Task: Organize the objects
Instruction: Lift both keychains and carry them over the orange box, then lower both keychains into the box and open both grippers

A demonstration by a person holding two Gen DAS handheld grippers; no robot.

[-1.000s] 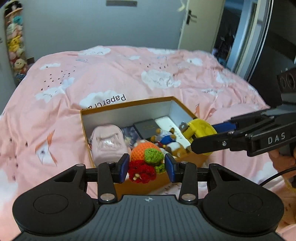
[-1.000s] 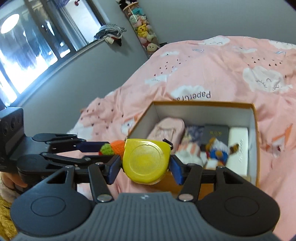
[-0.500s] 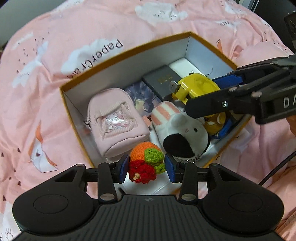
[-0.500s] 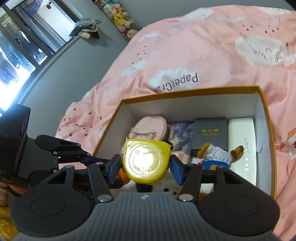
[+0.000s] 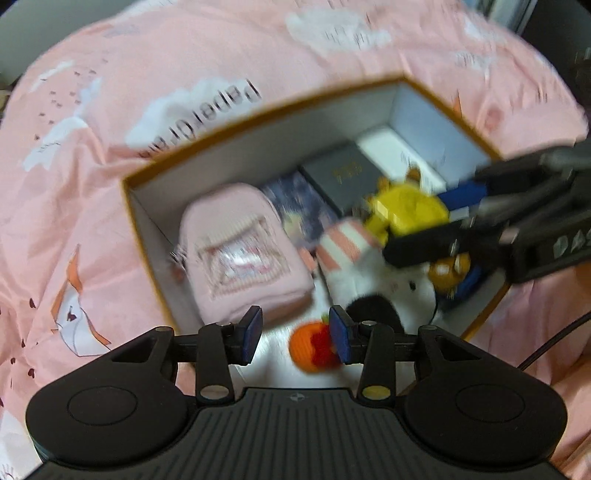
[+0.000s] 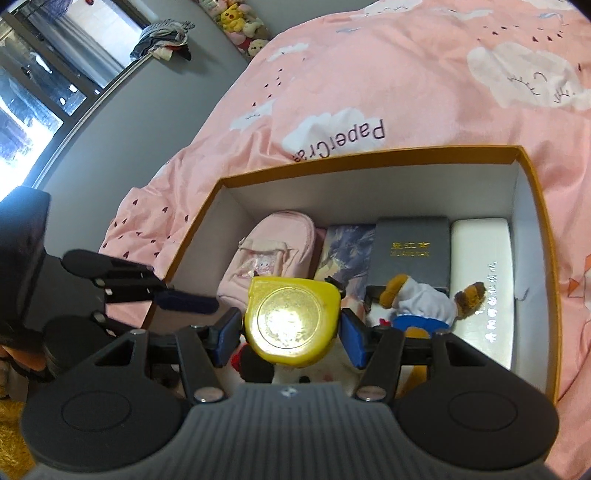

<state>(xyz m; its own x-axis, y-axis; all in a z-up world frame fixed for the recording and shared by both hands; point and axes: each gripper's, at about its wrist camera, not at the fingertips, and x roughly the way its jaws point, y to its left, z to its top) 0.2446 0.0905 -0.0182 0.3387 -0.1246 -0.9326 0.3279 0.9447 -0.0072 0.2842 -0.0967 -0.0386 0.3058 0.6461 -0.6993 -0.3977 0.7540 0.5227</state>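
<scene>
An orange-rimmed cardboard box [image 5: 258, 110] [image 6: 369, 155] sits on the pink bed. My left gripper [image 5: 293, 334] is open over the box's near end; the crocheted orange fruit toy [image 5: 314, 347] lies loose below its right finger. My right gripper [image 6: 290, 330] holds a yellow tape measure [image 6: 291, 321] [image 5: 406, 214] over the box, its pads a little apart from the case sides. Inside are a pink mini backpack [image 5: 240, 251] [image 6: 269, 251], a white plush [image 5: 369, 280] and a small bear doll [image 6: 417, 302].
The box also holds a dark grey case [image 6: 410, 251], a white case [image 6: 484, 280] and a patterned card [image 6: 347, 254]. Pink cloud-print bedding [image 6: 406, 74] surrounds the box. A grey wall, window and shelf of plush toys [image 6: 240, 22] lie beyond.
My left gripper opened and let the crocheted fruit drop into the box's near end. My right gripper moved the tape measure lower into the box, and its fingers spread slightly.
</scene>
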